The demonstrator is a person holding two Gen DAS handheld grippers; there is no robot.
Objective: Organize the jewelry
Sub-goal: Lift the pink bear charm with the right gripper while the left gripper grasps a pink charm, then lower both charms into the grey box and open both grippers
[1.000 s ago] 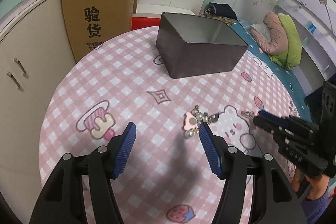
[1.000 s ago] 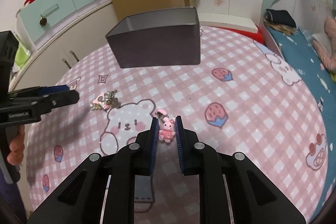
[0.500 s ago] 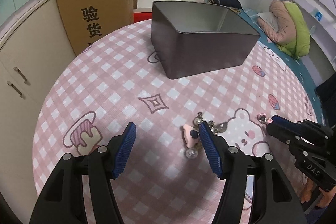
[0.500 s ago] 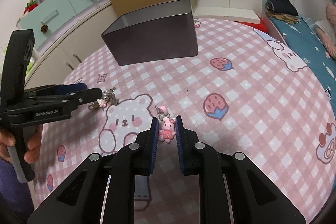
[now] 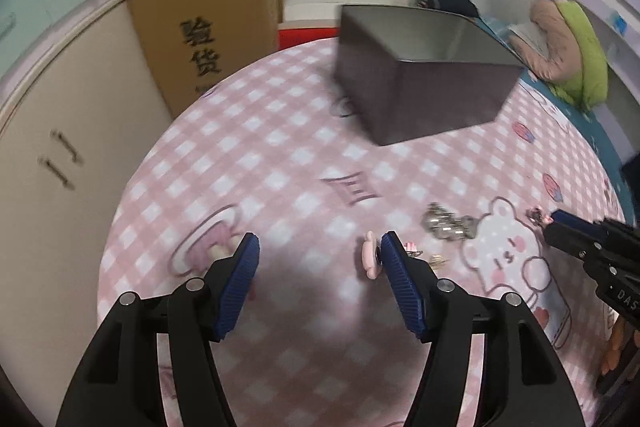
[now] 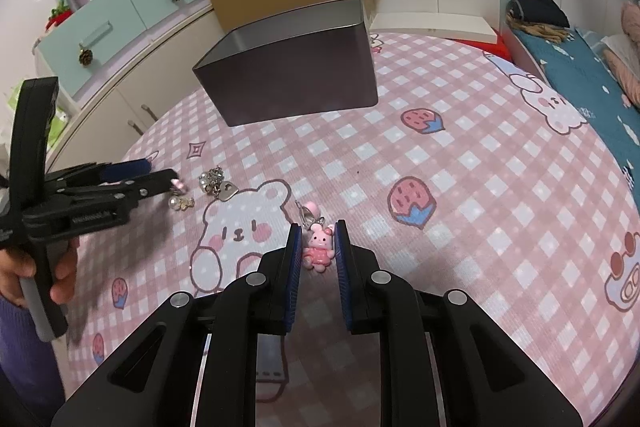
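Note:
My right gripper (image 6: 317,243) is shut on a pink bunny charm (image 6: 318,251) with a metal clasp, just above the pink checked tablecloth. My left gripper (image 5: 316,259) is open and low over the cloth. A pink flower charm (image 5: 368,259) lies against the inner side of its right finger. A pile of silver and pearl jewelry (image 5: 446,223) lies just right of that finger; it also shows in the right wrist view (image 6: 216,183). The dark open metal box (image 5: 424,83) stands at the far side of the table (image 6: 292,67).
A cardboard box (image 5: 208,27) leans beyond the table's far left edge. Cabinets (image 5: 48,155) stand to the left. A bed with clothes (image 5: 568,51) lies to the right. The right gripper shows in the left wrist view (image 5: 560,219) at the right edge.
My left gripper has moved down and left toward the jewelry pile, so the flower charm now sits by its right finger. The right gripper stays shut on the bunny charm and has barely moved.

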